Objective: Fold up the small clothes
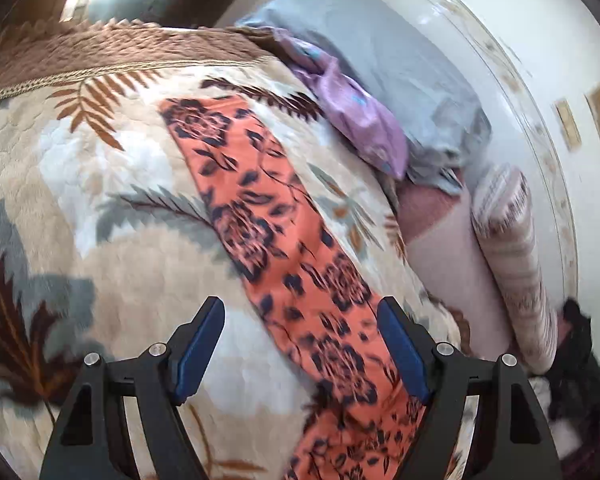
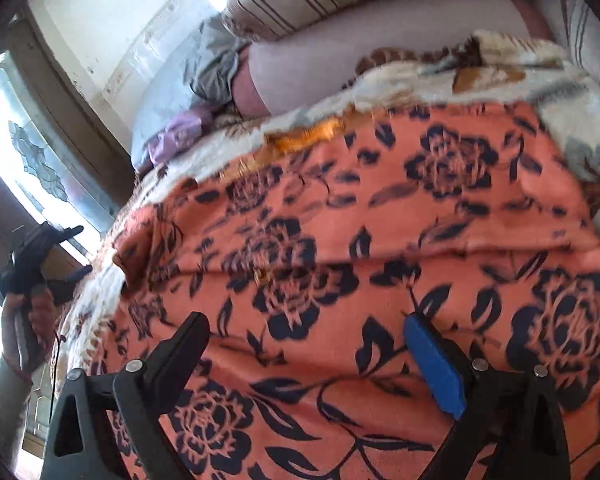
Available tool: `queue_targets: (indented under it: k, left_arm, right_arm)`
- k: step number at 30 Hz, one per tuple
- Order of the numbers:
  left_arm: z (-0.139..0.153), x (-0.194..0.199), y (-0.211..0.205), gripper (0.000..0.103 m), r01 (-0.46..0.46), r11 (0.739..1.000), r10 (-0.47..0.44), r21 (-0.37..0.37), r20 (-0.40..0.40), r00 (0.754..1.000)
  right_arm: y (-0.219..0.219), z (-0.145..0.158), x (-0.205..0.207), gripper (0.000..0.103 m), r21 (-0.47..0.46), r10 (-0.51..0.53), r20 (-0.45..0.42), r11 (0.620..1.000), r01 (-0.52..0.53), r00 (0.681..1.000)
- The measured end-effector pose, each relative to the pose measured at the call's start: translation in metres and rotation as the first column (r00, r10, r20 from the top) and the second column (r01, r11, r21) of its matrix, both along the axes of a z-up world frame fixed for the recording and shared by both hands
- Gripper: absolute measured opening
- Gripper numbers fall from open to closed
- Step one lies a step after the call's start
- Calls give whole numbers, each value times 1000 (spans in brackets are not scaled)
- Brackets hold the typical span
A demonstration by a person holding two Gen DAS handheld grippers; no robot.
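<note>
An orange floral cloth (image 1: pixel 284 216) lies long on the bed's blanket (image 1: pixel 100 184), directly under both empty, spread grippers: left gripper (image 1: pixel 300 344), right gripper (image 2: pixel 306 356).

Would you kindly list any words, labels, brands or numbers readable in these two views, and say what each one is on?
None: no writing shows in either view.
The orange flowered cloth and the leaf-patterned blanket carry only patterns.
The purple cloth has small blue marks, too blurred to tell whether they are print.
</note>
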State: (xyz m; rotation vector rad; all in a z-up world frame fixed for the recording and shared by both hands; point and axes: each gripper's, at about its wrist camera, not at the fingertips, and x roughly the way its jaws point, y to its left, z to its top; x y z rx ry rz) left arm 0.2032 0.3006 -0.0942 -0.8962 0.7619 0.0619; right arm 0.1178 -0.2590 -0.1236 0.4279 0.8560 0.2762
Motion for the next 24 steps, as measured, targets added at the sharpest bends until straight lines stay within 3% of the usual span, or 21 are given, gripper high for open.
queue_targets:
  k: [2, 6, 12, 14, 15, 16, 18, 21, 24]
  left_arm:
    - [-12, 22, 31, 79, -62, 998, 61, -31, -29, 998]
    - [-32, 68, 63, 78, -89, 995, 85, -37, -80, 993]
    - [-45, 100, 77, 77, -95, 995, 97, 26, -88, 991]
    - [-47, 106, 80, 59, -116, 992, 121, 54, -117, 986]
    - [-49, 109, 84, 24, -130, 988, 143, 87, -158, 977]
    - [-53, 112, 89, 6, -141, 983, 163, 117, -205, 965]
    - [-54, 112, 96, 5, -148, 986, 160, 75, -202, 966]
    - [-25, 109, 82, 5, -124, 968, 164, 220, -173, 971]
    - [39, 99, 51, 5, -90, 930, 109, 357, -34, 993]
  right_arm:
    - [-5, -3, 4, 101, 40, 6, -18, 999, -6, 1000]
    - [0, -4, 4, 102, 13, 17, -19, 1000, -17, 1000]
    - [0, -4, 3, 102, 27, 15, -16, 1000, -14, 1000]
    - [0, -4, 3, 102, 25, 15, -16, 1000, -15, 1000]
    - [0, -5, 3, 102, 25, 15, -16, 1000, -15, 1000]
    - [0, -5, 3, 102, 26, 15, -16, 1000, -15, 1000]
    - [-1, -5, 4, 102, 28, 15, -16, 1000, -15, 1000]
    - [-1, -6, 4, 102, 31, 14, -15, 999, -14, 1000]
    - [-2, -6, 3, 102, 42, 13, -10, 999, -12, 1000]
